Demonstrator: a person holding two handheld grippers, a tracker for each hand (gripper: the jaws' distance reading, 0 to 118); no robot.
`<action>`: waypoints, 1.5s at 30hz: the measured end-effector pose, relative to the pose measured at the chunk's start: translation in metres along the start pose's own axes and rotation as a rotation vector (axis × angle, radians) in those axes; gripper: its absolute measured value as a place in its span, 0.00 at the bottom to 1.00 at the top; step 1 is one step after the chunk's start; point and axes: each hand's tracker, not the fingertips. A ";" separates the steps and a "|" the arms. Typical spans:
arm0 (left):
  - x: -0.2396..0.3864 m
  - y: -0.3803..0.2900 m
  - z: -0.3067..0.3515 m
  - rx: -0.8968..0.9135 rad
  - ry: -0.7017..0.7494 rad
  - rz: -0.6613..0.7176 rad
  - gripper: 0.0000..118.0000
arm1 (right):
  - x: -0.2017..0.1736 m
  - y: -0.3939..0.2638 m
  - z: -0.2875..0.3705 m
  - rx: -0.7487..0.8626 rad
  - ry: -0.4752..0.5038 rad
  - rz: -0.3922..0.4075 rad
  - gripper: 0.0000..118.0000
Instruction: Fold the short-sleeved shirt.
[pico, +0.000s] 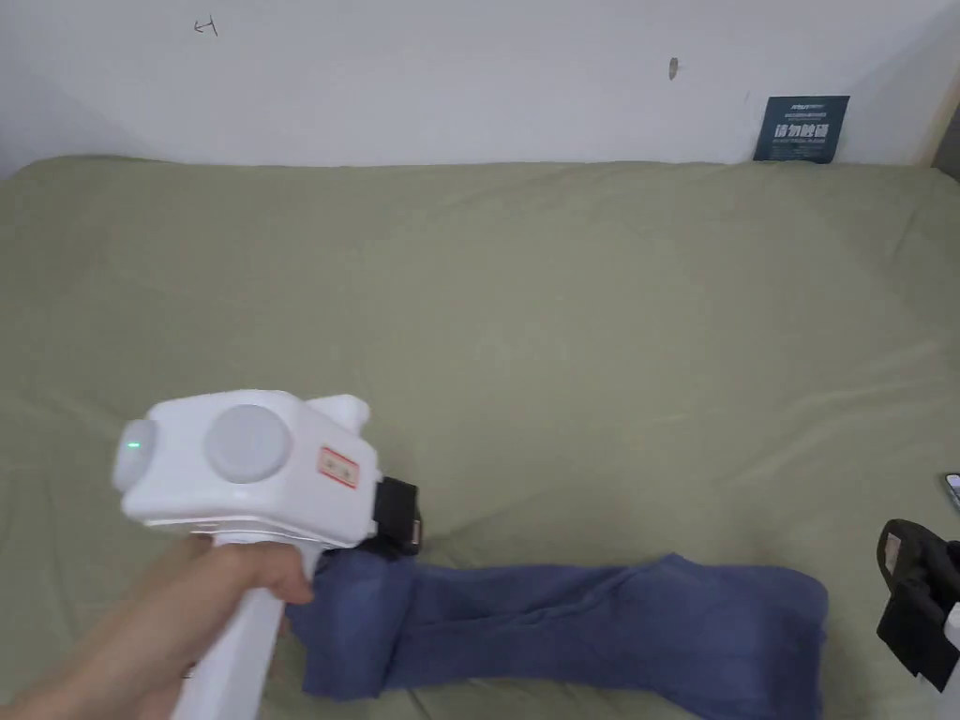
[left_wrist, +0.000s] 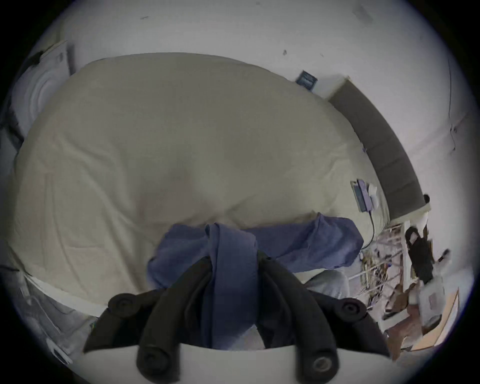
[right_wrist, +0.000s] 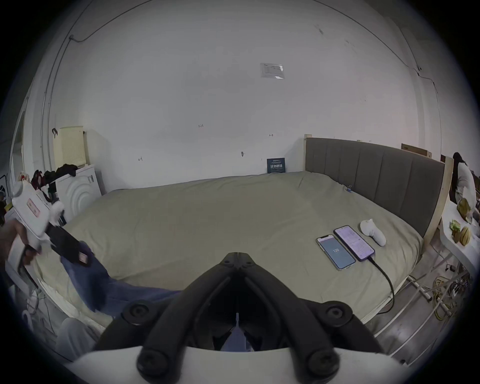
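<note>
Blue shirt (pico: 600, 626) stretched in a long band along the lower edge of the frame on the olive bed (pico: 525, 309). Left gripper (left_wrist: 233, 257) pinches its bunched left end, cloth running between the jaws. Right gripper (right_wrist: 237, 256), lower right, is pressed together just off the shirt's right end.

A small dark blue sign (pico: 802, 128) leaned on the white wall (pico: 469, 75) at the back of the bed (pico: 525, 300), and it had white letters on it that were too blurry to read. A tiny pen mark (pico: 205, 26) was scribbled high on that wall, but it made no clear word. A little red and white sticker (pico: 338, 467) sat on the left gripper (pico: 398, 525), too small to read.
</note>
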 end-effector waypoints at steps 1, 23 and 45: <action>0.011 0.001 -0.013 -0.007 0.012 -0.018 0.17 | 0.002 -0.001 0.000 0.000 -0.003 -0.009 0.02; -0.039 -0.012 -0.047 0.012 -0.196 0.110 0.00 | 0.015 -0.007 -0.007 -0.084 -0.015 -0.076 0.02; -0.084 -0.047 0.012 0.139 -0.290 0.122 0.00 | -0.020 0.005 -0.007 -0.066 0.043 0.007 0.02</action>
